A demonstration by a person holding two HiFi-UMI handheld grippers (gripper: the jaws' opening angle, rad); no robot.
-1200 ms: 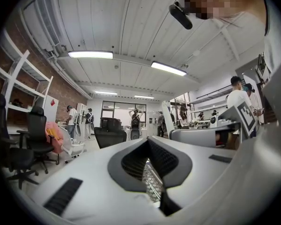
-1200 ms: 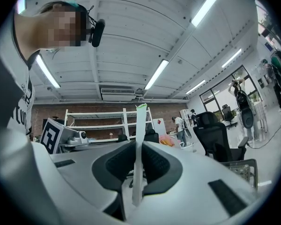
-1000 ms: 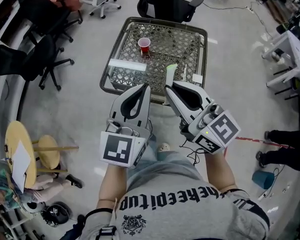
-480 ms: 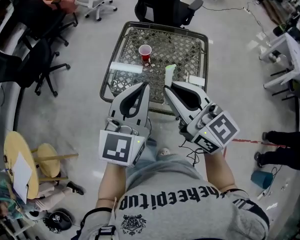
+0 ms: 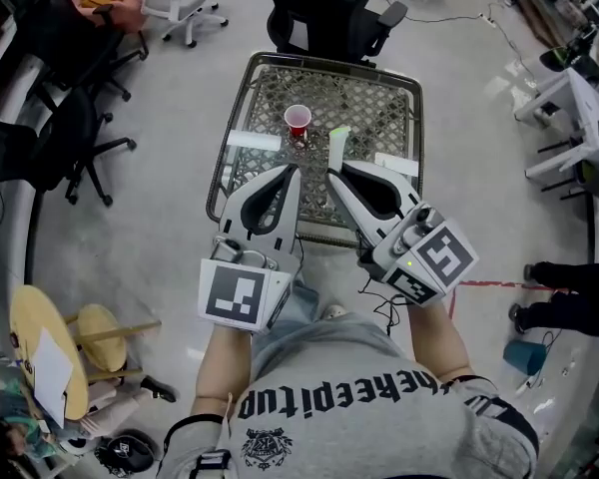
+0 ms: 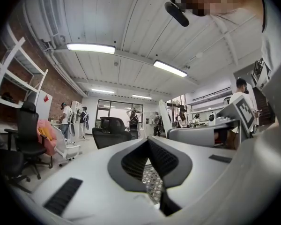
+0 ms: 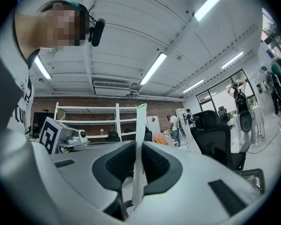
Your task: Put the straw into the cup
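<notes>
A red cup (image 5: 298, 120) stands upright on a metal mesh table (image 5: 379, 98), ahead of both grippers. My right gripper (image 5: 330, 176) is shut on a white wrapped straw (image 5: 338, 147) with a green tip. The straw stands up between the pads and points toward the table. In the right gripper view the straw (image 7: 140, 139) runs upright through the closed jaws of the right gripper (image 7: 138, 146). My left gripper (image 5: 294, 172) is beside the right one, shut and empty. In the left gripper view the left gripper (image 6: 149, 142) has its tips together over the mesh table (image 6: 153, 182).
A black office chair (image 5: 331, 8) stands behind the table. White strips of paper (image 5: 254, 141) lie on the mesh near its front edge. More chairs (image 5: 75, 118) are at the left, a wooden stool (image 5: 40, 339) at lower left, and a person's shoes (image 5: 532, 269) at the right.
The table and red cup have come nearer and lower in the head view as I move toward them. Both grippers keep their pose and grip.
</notes>
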